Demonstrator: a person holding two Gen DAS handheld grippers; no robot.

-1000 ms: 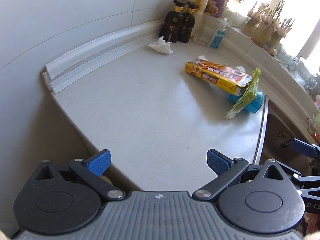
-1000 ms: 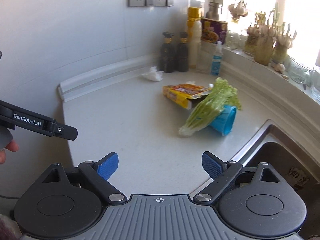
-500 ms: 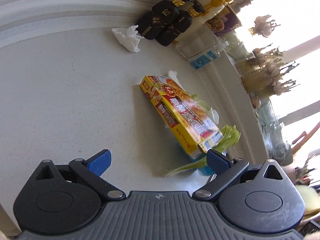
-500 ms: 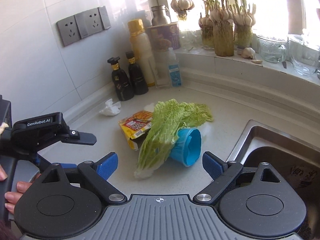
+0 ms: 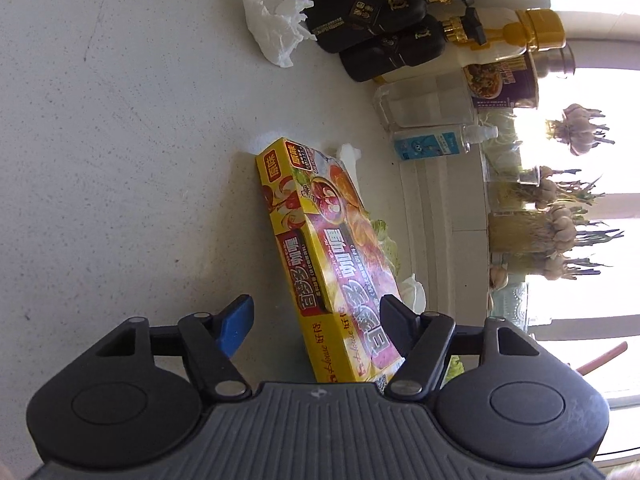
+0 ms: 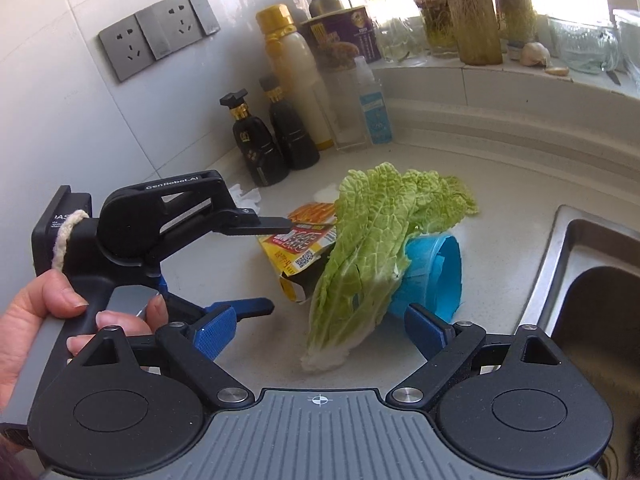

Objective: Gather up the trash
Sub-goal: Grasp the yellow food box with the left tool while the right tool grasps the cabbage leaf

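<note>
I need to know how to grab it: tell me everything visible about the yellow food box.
The yellow food box is long, flat printed cardboard with food pictures, lying on the pale counter. Its near end is torn open. A cabbage leaf leans against it. The open left gripper straddles it without clamping.

My left gripper (image 5: 314, 320) sits low in the frame, its spread fingers straddling the long yellow printed cardboard box (image 5: 320, 248) lying on the pale speckled countertop (image 5: 120, 140). A crumpled white tissue (image 5: 272, 28) lies at top centre, touching two dark squat bottles (image 5: 380, 28). In my right view, a green cabbage leaf (image 6: 368, 248) drapes over a tipped blue plastic cup (image 6: 436, 276), right of the box; the steel sink (image 6: 592, 300) fills the right edge
</note>
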